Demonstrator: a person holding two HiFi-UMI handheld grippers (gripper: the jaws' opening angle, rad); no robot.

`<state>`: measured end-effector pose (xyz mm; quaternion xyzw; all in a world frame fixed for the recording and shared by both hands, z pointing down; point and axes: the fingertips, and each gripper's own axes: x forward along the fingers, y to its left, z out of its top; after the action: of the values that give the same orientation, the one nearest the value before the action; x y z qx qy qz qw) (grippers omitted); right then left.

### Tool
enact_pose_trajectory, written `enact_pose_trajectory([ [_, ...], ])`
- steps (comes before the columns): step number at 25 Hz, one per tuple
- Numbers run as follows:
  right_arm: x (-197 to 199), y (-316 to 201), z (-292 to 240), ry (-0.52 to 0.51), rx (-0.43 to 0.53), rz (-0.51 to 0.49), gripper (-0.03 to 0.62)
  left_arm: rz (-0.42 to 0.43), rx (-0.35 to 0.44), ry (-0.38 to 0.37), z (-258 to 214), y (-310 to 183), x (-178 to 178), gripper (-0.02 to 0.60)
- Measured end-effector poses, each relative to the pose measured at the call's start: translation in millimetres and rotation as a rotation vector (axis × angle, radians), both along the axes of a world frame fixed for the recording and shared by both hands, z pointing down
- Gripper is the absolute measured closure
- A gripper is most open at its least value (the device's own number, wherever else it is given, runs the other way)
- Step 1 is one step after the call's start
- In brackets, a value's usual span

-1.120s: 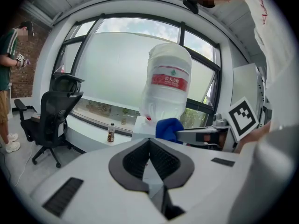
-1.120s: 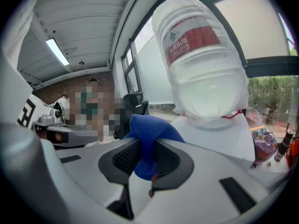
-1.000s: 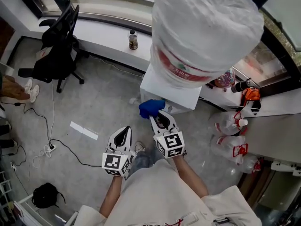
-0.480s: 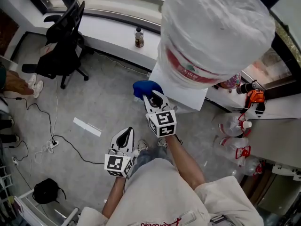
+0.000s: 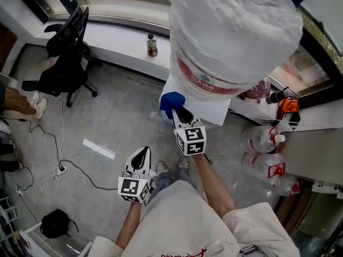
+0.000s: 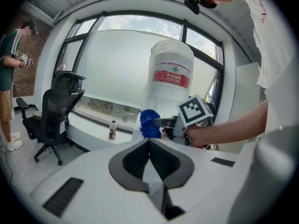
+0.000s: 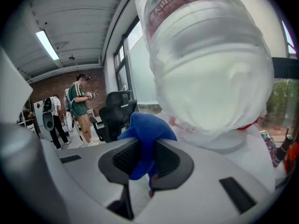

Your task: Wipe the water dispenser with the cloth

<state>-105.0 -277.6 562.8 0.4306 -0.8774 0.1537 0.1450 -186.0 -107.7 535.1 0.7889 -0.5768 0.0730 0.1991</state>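
While the right gripper (image 5: 181, 113), jaws clamped on the blue cloth (image 5: 171, 103), meets the water dispenser (image 5: 211, 110) just ahead, wiping seems underway and next needs pressed strokes; the left gripper (image 5: 141, 153) hangs closed, empty.

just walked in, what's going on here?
A person stands at the water dispenser with a hand-held gripper in each hand. The right hand-held gripper is shut on a blue cloth and holds it at the dispenser's near left corner, below the plastic-wrapped bottle. The left hand-held gripper is shut on nothing, low by the person's body.
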Motion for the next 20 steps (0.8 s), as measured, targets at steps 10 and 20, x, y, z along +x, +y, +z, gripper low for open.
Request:
enact_pose_trajectory([
  [10, 68.7, 13.6, -0.2, 0.0, -0.004, 0.121, 0.513, 0.098, 0.017, 0.006, -4.9, -9.9, 38.8, 0.571],
  [20, 168.3, 32.9, 2.1, 0.04, -0.005, 0.272, 0.513, 0.21, 0.045, 0.016, -12.0, -17.6, 88.4, 0.571],
])
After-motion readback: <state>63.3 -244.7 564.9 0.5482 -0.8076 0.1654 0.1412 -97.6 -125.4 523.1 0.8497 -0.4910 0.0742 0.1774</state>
